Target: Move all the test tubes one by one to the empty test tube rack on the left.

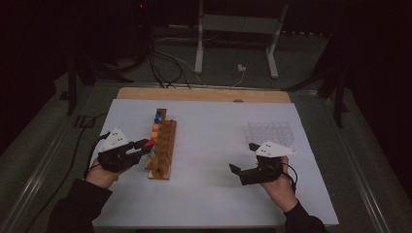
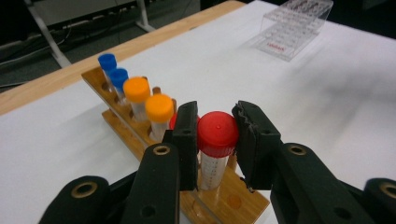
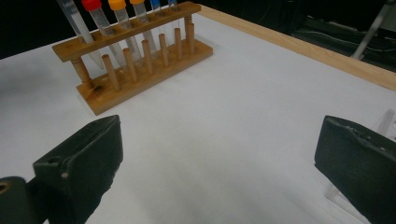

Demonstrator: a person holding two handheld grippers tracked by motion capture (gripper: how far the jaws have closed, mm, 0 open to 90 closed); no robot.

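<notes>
Left claw (image 2: 215,140) level, clamping red-capped tube (image 2: 216,140); right claw (image 3: 219,163) spread, low.

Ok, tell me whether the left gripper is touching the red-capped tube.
Touching. In the left gripper view, the left gripper has both jaws pressed against the cap of the red-capped tube, no gap on either side.

Little can be read. The red-capped tube (image 2: 212,156) in the left gripper view carries printed graduation marks down its side, too small to read. The clear plastic rack (image 2: 294,28) bears a small red label, its lettering illegible.
</notes>
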